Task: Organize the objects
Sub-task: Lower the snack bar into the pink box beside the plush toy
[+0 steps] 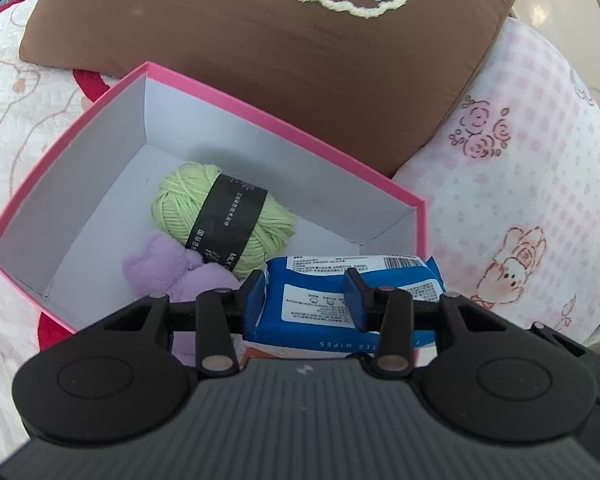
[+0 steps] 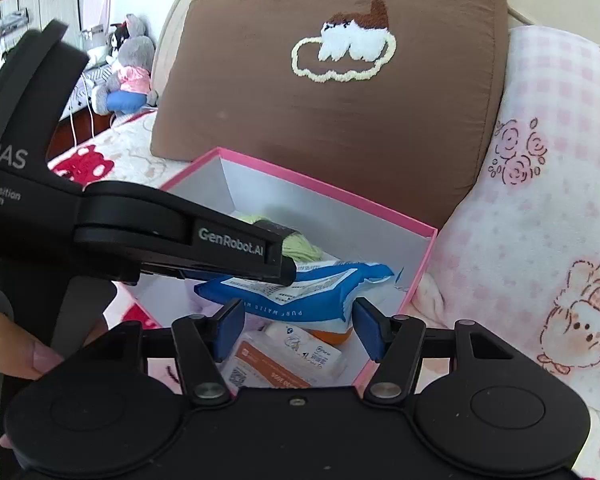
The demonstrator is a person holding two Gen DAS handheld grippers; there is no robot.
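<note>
Blue, soft plastic wipes pack (image 1: 340, 300) is clamped between the left gripper (image 1: 306, 294) pads above the pink cardboard box (image 1: 228, 92) near its front-right corner, and should be lowered flat before release, while the right gripper (image 2: 300, 330) is held spread, empty.
</note>
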